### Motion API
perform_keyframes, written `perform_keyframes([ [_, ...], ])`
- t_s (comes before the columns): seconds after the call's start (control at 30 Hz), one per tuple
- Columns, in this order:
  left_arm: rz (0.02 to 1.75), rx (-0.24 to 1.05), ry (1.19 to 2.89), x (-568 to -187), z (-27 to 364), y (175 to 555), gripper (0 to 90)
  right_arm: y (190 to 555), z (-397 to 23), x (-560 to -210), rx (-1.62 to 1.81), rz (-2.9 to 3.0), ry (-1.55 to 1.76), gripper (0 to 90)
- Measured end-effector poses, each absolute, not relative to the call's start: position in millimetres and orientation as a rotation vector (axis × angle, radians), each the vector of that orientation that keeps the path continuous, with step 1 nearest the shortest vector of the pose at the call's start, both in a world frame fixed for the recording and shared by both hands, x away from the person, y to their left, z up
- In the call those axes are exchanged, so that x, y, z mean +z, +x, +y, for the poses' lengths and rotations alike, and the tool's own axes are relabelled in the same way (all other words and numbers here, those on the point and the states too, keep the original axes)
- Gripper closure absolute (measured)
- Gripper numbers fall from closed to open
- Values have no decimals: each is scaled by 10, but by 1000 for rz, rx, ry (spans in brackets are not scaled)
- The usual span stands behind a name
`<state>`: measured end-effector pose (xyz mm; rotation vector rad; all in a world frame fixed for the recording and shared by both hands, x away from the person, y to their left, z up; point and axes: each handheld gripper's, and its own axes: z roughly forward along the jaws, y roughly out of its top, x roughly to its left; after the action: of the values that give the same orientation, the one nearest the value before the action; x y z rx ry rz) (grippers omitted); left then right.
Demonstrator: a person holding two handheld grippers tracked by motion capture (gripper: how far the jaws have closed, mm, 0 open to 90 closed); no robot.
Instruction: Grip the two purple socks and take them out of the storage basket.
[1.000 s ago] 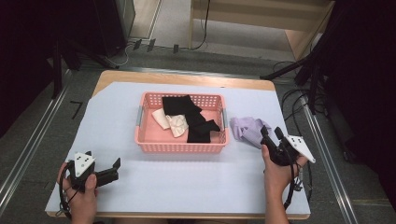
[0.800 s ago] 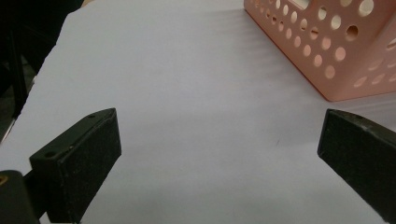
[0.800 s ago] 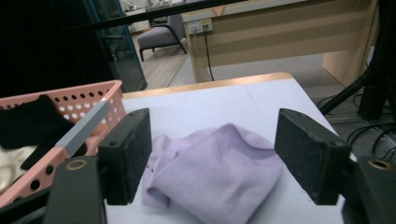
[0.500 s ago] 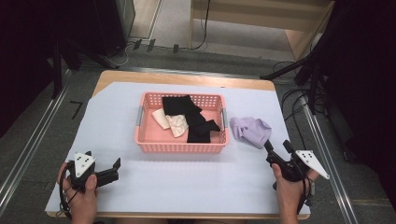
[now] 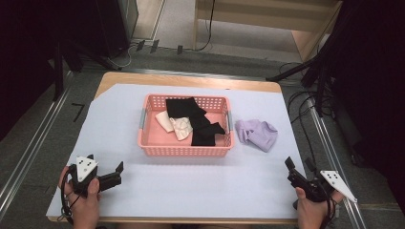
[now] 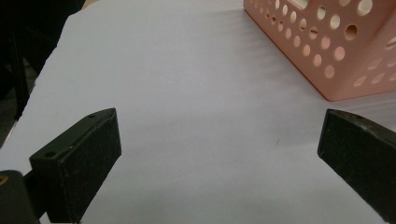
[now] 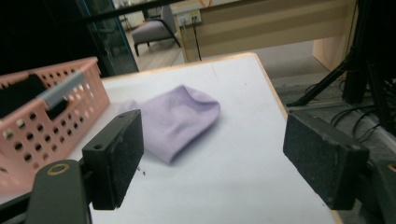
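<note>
Work in hand: moving clothes between the pink basket [image 5: 186,150] and the white table cover [image 5: 200,186], as far as the pictures let me judge
Lilac garment: a crumpled lilac cloth [image 5: 258,134] lies on the cover just right of the basket, right of centre in the high view, touching nothing else; in the right gripper view it sits ahead of the jaws [image 7: 180,119], clear of them
Right gripper [image 5: 299,170]: lower right of the high view, jaws wide after just opening, nothing between them, well apart from the cloth
Left gripper [image 5: 116,172]: lower left, jaws wide and empty over bare cover, near the basket's corner [image 6: 327,51]
In the basket: a black garment [image 5: 193,117] and two cream pieces [image 5: 177,126]
Progress: one piece appears dealt with; three likely remain
</note>
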<state>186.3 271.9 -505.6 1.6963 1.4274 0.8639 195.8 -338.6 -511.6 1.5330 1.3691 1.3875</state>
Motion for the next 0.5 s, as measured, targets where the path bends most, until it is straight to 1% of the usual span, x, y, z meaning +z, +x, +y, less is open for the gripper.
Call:
perform_keyframes([
  [0.33,1427,861,1696,-5056,2721,1863,3,1799,-3609,-5257,1287,1325,1583,239],
  [0.5,1434,867,1701,-5058,2717,1872,3,1776,-3688,-5298,1327,1236,1632,256],
])
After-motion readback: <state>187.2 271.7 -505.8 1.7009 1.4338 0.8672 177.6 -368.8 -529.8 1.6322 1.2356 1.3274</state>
